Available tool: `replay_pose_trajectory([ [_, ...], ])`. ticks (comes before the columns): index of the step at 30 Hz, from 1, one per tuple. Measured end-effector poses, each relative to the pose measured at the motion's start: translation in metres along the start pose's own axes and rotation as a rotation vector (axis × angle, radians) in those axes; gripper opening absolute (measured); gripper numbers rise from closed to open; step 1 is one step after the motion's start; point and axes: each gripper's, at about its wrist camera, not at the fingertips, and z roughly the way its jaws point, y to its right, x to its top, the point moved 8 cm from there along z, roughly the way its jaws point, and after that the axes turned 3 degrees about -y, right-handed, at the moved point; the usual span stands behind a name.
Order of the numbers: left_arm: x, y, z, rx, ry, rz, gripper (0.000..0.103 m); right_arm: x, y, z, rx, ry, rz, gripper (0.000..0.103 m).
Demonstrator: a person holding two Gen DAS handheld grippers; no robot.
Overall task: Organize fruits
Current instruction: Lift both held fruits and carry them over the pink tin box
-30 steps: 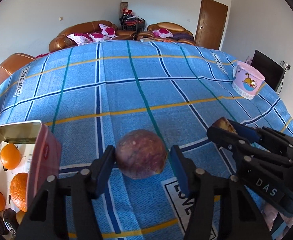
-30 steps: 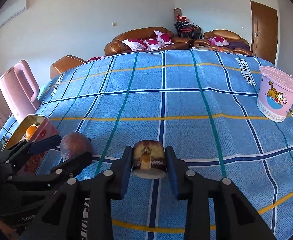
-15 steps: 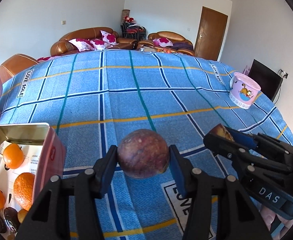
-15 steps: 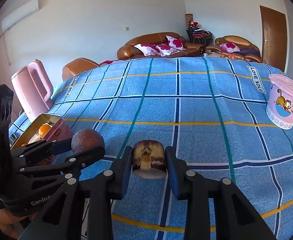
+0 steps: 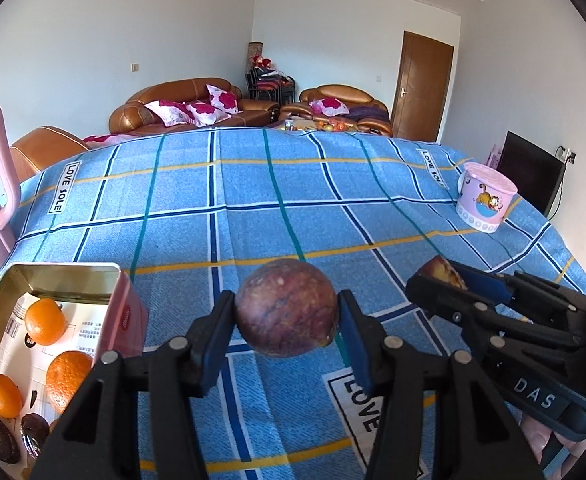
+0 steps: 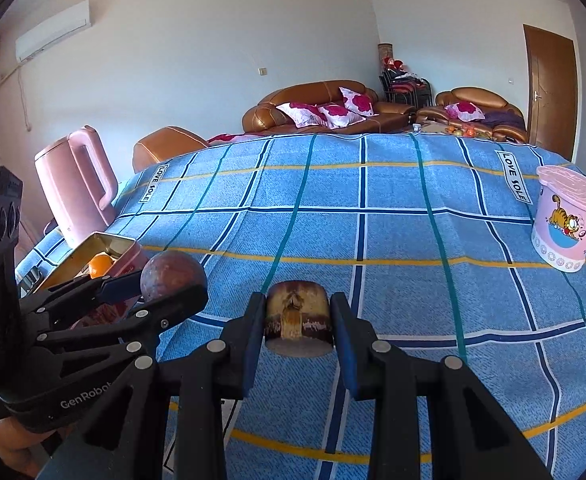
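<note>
Jaws: left gripper [image 5: 287, 318] clamps round purple-brown fruit [image 5: 286, 307] | right gripper [image 6: 297, 320] clamps cut brown fruit piece [image 6: 297, 317] | risk: round fruit could roll free short of pink metal tin [image 5: 123, 320].

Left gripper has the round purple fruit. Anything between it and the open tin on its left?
Nothing visible. The round purple fruit sits clamped in the left gripper, and only bare blue cloth lies between it and the open tin, which already holds oranges.

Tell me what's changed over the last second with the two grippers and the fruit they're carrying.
The left gripper, open around the round purple fruit a second ago, has closed on it and lifted it off the blue cloth. The right gripper rose too, still clamped on its brown fruit piece. The pink tin with oranges and the pink tub stayed put.
</note>
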Motion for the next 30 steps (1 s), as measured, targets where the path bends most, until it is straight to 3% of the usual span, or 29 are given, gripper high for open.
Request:
replay_pose_trajectory([
  [30, 0.007, 0.001, -0.029, 0.060, 0.141, 0.031, 0.053, 0.004, -0.003, -0.023, -0.010, 0.113, -0.022, 0.035],
])
